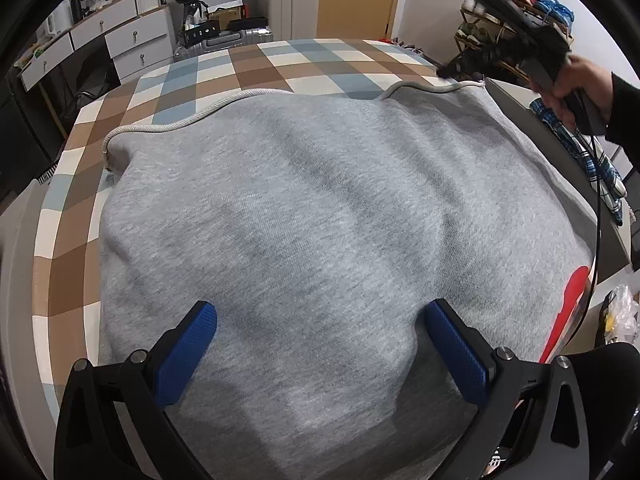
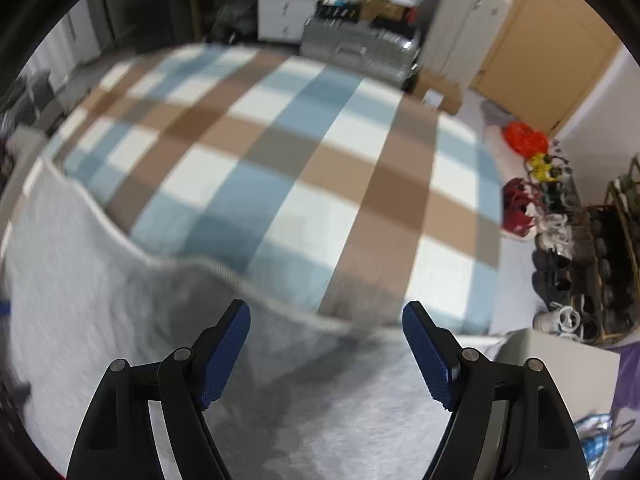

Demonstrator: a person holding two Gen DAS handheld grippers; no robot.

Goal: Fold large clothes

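A large grey sweatshirt (image 1: 320, 184) lies spread over the checked bed cover (image 1: 280, 64), its ribbed hem (image 1: 192, 120) along the far side. A red print (image 1: 576, 292) shows at its right edge. My left gripper (image 1: 320, 316) is open low over the near part of the cloth, with nothing pinched between the blue pads (image 1: 200, 332). My right gripper (image 2: 326, 316) is open above the sweatshirt (image 2: 120, 280) near its hem (image 2: 248, 288), holding nothing. In the left wrist view a hand (image 1: 576, 80) carries that tool raised at the upper right.
A white chest of drawers (image 1: 120, 36) and a silver suitcase (image 1: 224, 40) stand beyond the bed. A shoe rack (image 2: 592, 248) and loose shoes line the floor on the right. A blue plaid cloth (image 1: 592, 160) lies beside the bed's right edge.
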